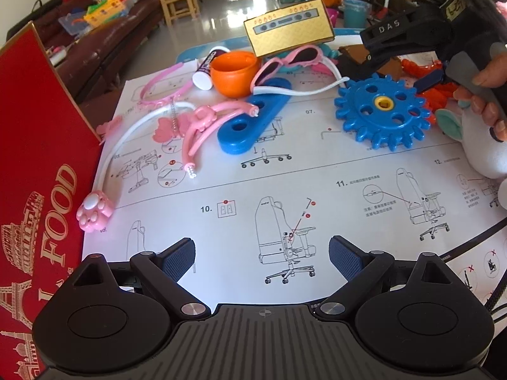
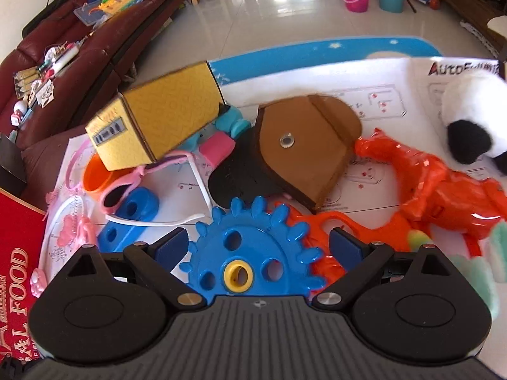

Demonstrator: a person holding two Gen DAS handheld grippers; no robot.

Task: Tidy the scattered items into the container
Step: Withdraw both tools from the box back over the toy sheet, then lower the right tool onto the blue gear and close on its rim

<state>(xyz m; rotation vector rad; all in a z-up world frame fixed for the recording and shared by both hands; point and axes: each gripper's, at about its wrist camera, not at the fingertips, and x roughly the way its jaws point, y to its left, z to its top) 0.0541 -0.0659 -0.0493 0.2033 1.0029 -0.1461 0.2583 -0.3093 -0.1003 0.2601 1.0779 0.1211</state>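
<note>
right gripper (image 2: 256,247) wide open over blue gear (image 2: 250,253), pre-grasp; next: drop, close, carry to red box (image 1: 38,190). left gripper (image 1: 261,253) open, idle.

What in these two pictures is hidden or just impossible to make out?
- Red box: left wrist view shows only an outer wall; its inside is out of sight.
- Blue gear: right wrist view, its near edge is hidden under the right gripper.
- White plush toy: left wrist view, cut off by the right edge.
- Orange cup: right wrist view, mostly hidden behind the yellow box.
</note>
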